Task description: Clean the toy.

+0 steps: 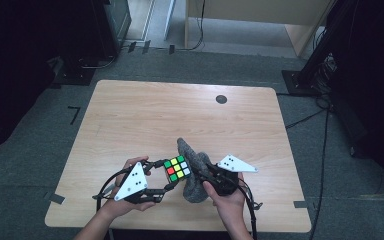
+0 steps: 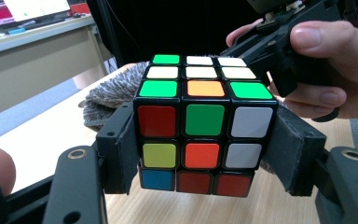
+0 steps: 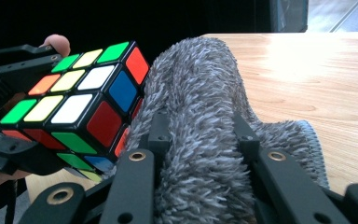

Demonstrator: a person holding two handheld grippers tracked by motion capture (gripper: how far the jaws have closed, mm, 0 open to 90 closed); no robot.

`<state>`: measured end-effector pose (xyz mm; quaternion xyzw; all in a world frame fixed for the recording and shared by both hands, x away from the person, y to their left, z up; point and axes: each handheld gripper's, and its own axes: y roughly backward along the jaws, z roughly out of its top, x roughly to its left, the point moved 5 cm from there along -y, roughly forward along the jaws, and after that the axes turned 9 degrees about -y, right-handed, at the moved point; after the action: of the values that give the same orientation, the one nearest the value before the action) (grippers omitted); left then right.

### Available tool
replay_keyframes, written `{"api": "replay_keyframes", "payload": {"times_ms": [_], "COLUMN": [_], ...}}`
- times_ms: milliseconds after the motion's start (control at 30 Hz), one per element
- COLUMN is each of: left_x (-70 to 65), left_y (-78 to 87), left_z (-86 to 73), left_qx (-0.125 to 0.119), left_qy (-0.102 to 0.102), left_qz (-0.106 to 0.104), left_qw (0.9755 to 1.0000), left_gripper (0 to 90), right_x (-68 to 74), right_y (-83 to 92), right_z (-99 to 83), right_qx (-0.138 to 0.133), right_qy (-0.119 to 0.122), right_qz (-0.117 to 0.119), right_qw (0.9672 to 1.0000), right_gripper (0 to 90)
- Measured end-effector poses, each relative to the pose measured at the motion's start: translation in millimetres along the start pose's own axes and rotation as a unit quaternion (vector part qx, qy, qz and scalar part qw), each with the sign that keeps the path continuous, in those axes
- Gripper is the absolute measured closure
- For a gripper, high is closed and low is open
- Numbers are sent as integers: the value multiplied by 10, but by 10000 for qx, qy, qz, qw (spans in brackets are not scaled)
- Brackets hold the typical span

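Wooden table (image 1: 130, 115), glossy cube (image 1: 177, 169), fuzzy cloth (image 1: 194, 172)

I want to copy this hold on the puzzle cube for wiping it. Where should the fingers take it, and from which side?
Take the puzzle cube across two opposite flat side faces, fingers about mid-height, coming in level from the person's left, as the left gripper does. Flat parallel faces seat the pads squarely, and the side toward the grey fuzzy cloth in the right gripper stays free.
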<state>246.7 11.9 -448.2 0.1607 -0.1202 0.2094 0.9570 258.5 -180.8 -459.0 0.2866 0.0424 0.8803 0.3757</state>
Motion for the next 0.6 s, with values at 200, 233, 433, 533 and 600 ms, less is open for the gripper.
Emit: {"api": "replay_keyframes", "payload": {"times_ms": [200, 233, 433, 533, 600], "left_x": [-10, -6, -12, -7, -3], "left_y": [-15, -12, 19, 9, -6], "left_z": [-28, -27, 36, 0, -33], "left_qx": [50, 51, -31, 34, 73], "left_qy": [-23, -21, -77, -91, -42], "left_qz": [-35, -39, 65, 57, 27], "left_qw": [10000, 10000, 9999, 9999, 10000], "left_gripper": [346, 346, 347, 346, 346], "right_x": [74, 89, 18, -7, -5], "right_y": [100, 105, 8, -31, -10], "right_z": [111, 116, 0, -45, -21], "right_qx": [-287, -313, -109, -7, -37], "right_qy": [-211, -201, -401, -575, -599], "right_qz": [89, 69, 6, -35, -28], "right_qw": [9993, 9993, 9991, 9983, 9982], "right_gripper": [699, 699, 699, 699, 699]}}
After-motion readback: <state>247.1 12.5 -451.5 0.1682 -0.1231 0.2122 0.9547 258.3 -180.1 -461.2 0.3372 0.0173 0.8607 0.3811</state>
